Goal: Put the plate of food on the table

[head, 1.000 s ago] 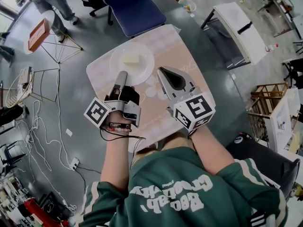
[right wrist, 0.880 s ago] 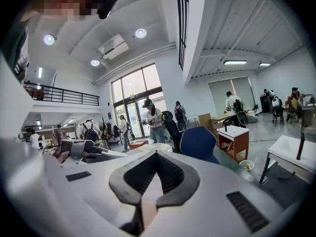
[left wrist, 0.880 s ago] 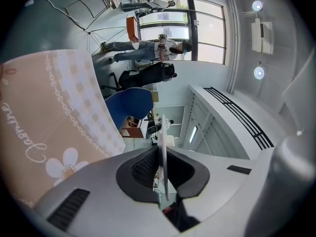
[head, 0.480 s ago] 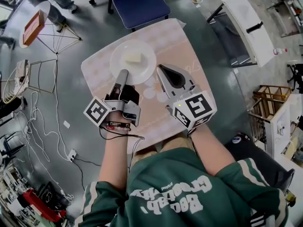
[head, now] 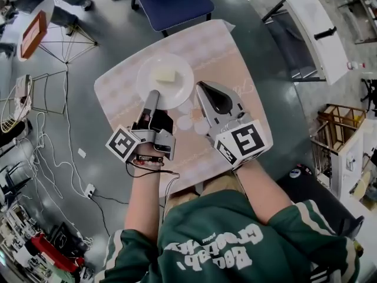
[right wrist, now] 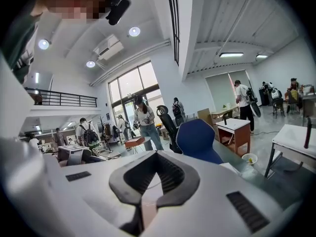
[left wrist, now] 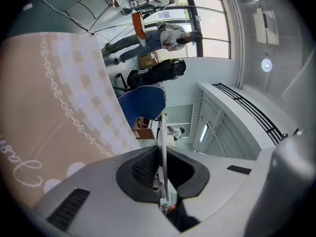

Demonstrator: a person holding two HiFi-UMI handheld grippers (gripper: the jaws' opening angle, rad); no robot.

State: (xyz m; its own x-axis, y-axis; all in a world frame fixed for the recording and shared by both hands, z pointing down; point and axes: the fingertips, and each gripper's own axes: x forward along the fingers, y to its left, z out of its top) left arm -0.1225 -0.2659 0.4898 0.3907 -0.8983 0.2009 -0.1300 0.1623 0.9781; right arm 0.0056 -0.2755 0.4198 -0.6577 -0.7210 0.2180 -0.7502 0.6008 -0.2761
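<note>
Your left gripper (head: 154, 94) is pinching the near rim of the plate (head: 178, 88), a smooth, round white dish. In the left gripper view that rim (left wrist: 161, 142) runs edge-on as a thin white line clamped between the ribbed black pads (left wrist: 143, 168). A pale yellow, blocky piece of food (head: 165, 74) sits near the middle of the plate.

The plate is over the far left part of the table (head: 230, 63). The top is a rounded square under a beige cloth with paler checks, a looping white border and a few white dots.

Your right gripper (head: 202, 87) has its jaws pressed together at the tips and holds nothing. In the right gripper view (right wrist: 156, 156) only cloth shows through the diamond-shaped hollow between its pads. It lies just right of the plate, tips close to the near right rim, though you cannot tell if they touch.

From above you cannot tell whether the plate rests on the cloth or is held just over it. The left jaws cover the pinched bit of rim, and neither gripper view shows the food. Your arms and green sweatshirt hide the table's near edge. A blue padded chair (head: 171, 2) at the far side is cut off by the frame.
</note>
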